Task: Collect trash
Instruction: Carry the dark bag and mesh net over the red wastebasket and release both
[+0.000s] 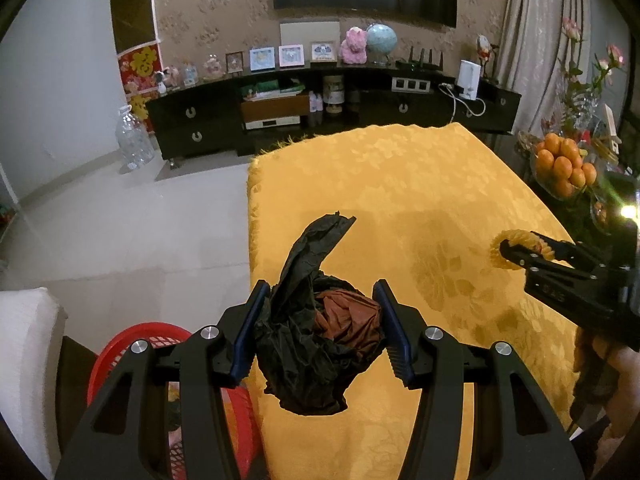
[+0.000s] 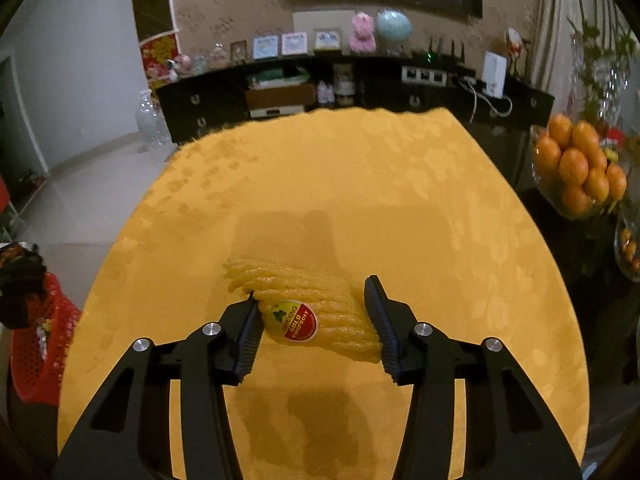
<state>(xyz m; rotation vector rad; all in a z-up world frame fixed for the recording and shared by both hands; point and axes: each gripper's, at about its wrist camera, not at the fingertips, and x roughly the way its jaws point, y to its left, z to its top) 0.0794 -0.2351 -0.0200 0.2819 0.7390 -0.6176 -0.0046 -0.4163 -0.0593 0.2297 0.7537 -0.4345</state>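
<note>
My left gripper (image 1: 320, 328) is clamped on a crumpled black plastic bag (image 1: 304, 344), both pads pressing its sides; a reddish-brown wad (image 1: 348, 316) shows in the bag's mouth, close to my right-hand pad. The bag hangs between my fingers above the near edge of the yellow tablecloth (image 1: 400, 184). Below and to the left of this gripper stands a red mesh basket (image 1: 152, 334).

My right gripper (image 2: 312, 320) is closed on a yellow foam fruit net (image 2: 304, 292) bearing a round red, yellow and green sticker (image 2: 295, 322). The net sits between my pads, seemingly lifted just clear of the cloth, though I cannot be sure from this angle. A bowl of oranges (image 2: 576, 168) stands well off to my right.
</note>
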